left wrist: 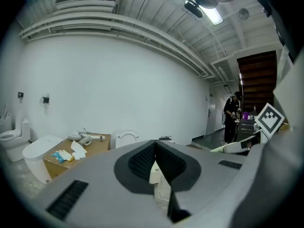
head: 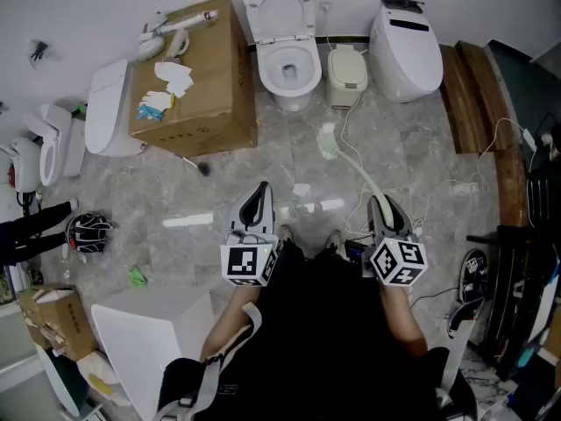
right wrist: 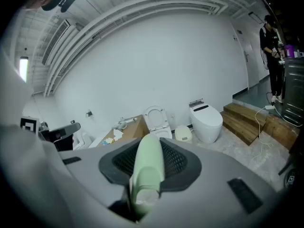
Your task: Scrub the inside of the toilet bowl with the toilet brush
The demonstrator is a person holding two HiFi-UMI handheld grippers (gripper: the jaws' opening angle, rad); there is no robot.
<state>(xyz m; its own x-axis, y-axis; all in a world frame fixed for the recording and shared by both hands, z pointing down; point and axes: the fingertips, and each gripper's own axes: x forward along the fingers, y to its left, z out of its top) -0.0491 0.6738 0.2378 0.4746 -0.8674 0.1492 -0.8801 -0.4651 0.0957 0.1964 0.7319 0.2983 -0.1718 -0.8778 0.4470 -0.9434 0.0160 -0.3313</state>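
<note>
The white toilet [head: 287,51] stands open against the far wall, lid up, well ahead of both grippers; it also shows in the right gripper view as the toilet [right wrist: 156,119]. My right gripper [head: 379,202] is shut on the pale green handle of the toilet brush [head: 359,170]. The brush head [head: 327,140] hangs over the floor short of the bowl. In the right gripper view the handle [right wrist: 148,167] runs up between the jaws of the gripper [right wrist: 149,148]. My left gripper [head: 256,191] is level with it to the left; its jaws [left wrist: 155,146] are shut on nothing.
A cardboard box [head: 195,77] with papers sits left of the toilet. Right of it stand a small cream bin [head: 348,75] and a closed white toilet [head: 405,53]. Wooden steps [head: 469,95] and cables [head: 473,178] lie at right. A person [left wrist: 231,115] stands far back.
</note>
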